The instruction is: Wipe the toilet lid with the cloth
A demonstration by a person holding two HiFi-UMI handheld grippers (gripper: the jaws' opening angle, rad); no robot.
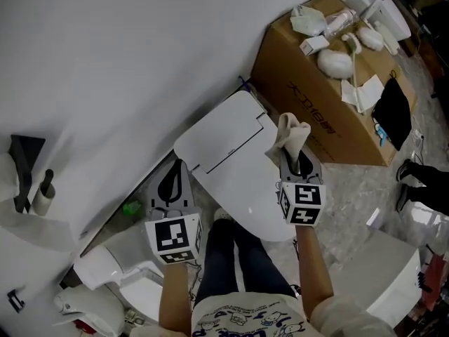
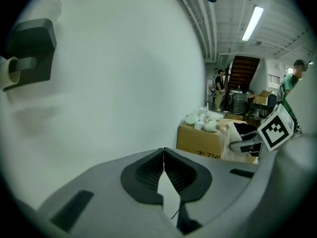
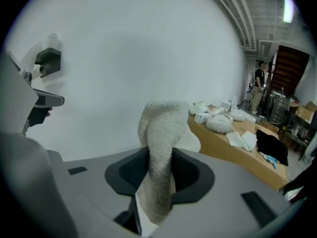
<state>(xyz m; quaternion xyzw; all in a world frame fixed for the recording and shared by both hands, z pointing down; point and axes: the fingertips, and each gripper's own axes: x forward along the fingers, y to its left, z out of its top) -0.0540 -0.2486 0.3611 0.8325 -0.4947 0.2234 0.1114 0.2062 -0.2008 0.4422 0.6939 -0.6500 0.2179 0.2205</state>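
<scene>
The white toilet lid [image 1: 231,149] lies shut below me in the head view. My right gripper [image 1: 297,161] is shut on a cream cloth [image 1: 290,136] that sticks up out of its jaws, over the lid's right edge. In the right gripper view the cloth [image 3: 161,148] fills the gap between the jaws of my right gripper [image 3: 158,175]. My left gripper [image 1: 172,182] hovers at the lid's left edge, shut and holding nothing. In the left gripper view the tips of my left gripper [image 2: 163,155] meet in front of a bare wall.
A cardboard box [image 1: 319,107] with cloths and bottles on top stands right of the toilet. A black paper holder [image 1: 27,161] hangs on the white wall at left. A white bin [image 1: 112,269] and brush sit low left. People [image 2: 218,86] stand far off.
</scene>
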